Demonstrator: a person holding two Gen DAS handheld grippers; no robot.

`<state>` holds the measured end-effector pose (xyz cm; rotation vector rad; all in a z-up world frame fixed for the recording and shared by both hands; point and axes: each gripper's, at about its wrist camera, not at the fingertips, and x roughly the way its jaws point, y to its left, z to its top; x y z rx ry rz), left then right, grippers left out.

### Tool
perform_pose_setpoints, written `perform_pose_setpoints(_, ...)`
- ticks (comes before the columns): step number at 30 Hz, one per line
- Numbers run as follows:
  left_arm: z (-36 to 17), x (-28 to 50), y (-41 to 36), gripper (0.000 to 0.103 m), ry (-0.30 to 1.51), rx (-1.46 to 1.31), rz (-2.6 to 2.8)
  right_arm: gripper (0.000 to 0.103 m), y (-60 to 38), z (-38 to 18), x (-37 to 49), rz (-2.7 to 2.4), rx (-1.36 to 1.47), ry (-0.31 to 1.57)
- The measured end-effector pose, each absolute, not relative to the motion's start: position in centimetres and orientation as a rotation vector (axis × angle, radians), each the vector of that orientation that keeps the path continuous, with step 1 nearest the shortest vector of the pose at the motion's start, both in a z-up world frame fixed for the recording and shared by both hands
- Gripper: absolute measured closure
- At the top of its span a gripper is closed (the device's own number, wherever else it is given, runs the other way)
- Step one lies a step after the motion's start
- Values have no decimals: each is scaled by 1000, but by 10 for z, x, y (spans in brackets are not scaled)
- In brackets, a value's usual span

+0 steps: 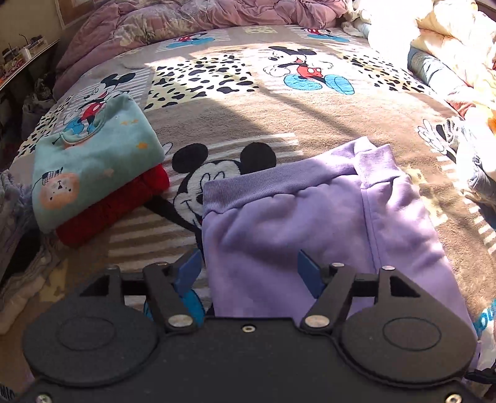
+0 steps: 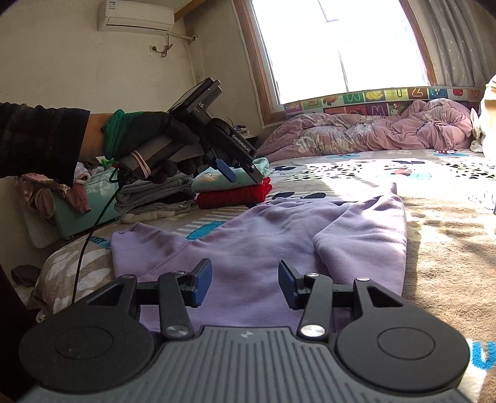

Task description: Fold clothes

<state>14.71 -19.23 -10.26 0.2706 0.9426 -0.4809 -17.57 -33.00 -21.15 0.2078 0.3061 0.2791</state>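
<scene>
A lilac sweatshirt lies partly folded on the cartoon-print bedspread; the right wrist view shows the same lilac sweatshirt spread flat with a sleeve folded over. My left gripper hangs above the garment's near left edge, jaws wide apart and empty. In the right wrist view a gloved hand holds that left gripper up in the air over the bed's left side. My right gripper hovers low over the sweatshirt's near hem, jaws apart with only cloth beneath them.
A folded teal top sits on a folded red garment at the bed's left. Rumpled pink bedding fills the far end, under a window. More clothes pile at the right. A teal box stands beside the bed.
</scene>
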Motion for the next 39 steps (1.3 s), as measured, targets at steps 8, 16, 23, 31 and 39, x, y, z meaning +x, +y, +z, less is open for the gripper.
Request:
perform_pose_setpoints(8,-57,14,-158,17,969,176,-552,54,-407,-211,-174,86,576,236)
perform_pose_setpoints(16,-33,-15,-130,14,896,29,-570,52,-444,-218,-74,40,591,424)
perform_pose_setpoints(23,-44,5,-126,14,921,28,-576,52,-463,-223,16,4,471,549)
perform_pose_setpoints(31,-55,9,-135,14,910,123,-635,54,-497,-247,71,-53,585,601)
perform_pose_setpoints(39,-46,13,-135,14,898,70,-625,64,-505,-252,80,2,693,603)
